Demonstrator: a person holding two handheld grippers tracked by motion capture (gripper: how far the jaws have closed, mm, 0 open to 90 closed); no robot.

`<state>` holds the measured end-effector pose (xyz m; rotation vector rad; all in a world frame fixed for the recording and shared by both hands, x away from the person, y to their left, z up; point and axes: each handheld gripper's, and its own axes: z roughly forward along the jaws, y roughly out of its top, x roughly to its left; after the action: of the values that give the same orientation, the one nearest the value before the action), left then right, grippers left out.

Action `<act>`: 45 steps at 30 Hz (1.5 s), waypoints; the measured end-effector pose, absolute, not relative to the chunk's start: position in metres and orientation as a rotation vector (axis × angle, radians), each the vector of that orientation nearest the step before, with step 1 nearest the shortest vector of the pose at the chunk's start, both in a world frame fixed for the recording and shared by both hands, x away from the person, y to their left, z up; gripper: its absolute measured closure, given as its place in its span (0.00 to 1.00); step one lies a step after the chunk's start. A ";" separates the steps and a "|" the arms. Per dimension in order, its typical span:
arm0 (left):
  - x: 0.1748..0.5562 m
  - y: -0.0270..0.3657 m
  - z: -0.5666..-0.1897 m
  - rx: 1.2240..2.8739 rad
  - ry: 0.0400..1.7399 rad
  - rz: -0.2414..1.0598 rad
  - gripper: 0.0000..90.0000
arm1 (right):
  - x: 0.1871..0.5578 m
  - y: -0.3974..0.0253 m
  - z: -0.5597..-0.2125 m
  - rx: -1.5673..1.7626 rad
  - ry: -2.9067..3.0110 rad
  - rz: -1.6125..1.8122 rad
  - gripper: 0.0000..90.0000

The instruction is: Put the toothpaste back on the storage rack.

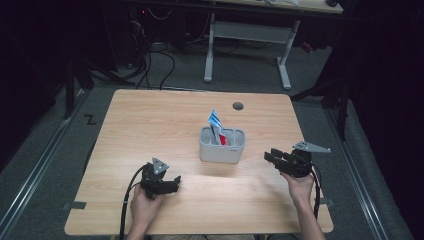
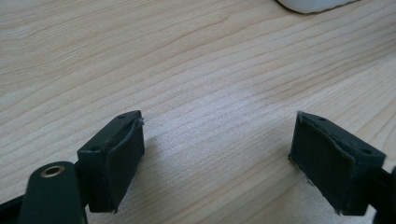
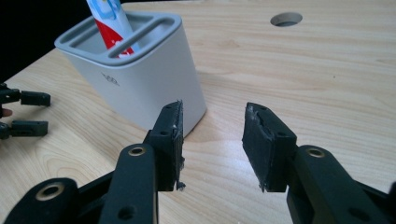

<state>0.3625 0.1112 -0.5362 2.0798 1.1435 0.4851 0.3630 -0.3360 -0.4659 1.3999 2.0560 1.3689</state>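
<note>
Dark room, wooden surface (image 1: pixel 150 130) lit from above, second desk (image 1: pixel 250 30) behind. Grey two-slot holder (image 1: pixel 222 146) sits near centre, with a red-white-blue toothpaste tube (image 1: pixel 216 127) standing tilted in its left slot; right slot looks empty. Left tongs (image 1: pixel 172 184) rest low on the surface, jaws spread wide, nothing between them; the holder's base just shows at the top of the left gripper view. Right tongs (image 1: pixel 272 157) hover right of the holder, jaws apart and empty, pointing at it. Likely step: grab the tube. To do it well, the person should bring the right tongs in from above, close on the tube's upper body clear of the divider bar (image 3: pixel 135 39), and lift straight up along its tilt. Left tongs should brace the holder wall, since the light holder may tip or drag.
</note>
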 end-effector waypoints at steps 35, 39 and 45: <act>0.362 0.111 -0.536 2.079 1.144 0.485 0.20 | 0.364 -0.307 -0.513 1.403 2.165 1.038 0.52; 0.362 0.111 -0.536 2.079 1.144 0.485 0.20 | 0.364 -0.302 -0.515 1.402 2.168 1.064 0.51; 0.362 0.111 -0.536 2.078 1.145 0.485 0.20 | 0.363 -0.296 -0.525 1.399 2.182 1.048 0.51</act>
<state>0.3624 0.1111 -0.5363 2.0779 1.1453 0.4852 0.3627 -0.2956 -0.5250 1.3993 2.1825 1.0481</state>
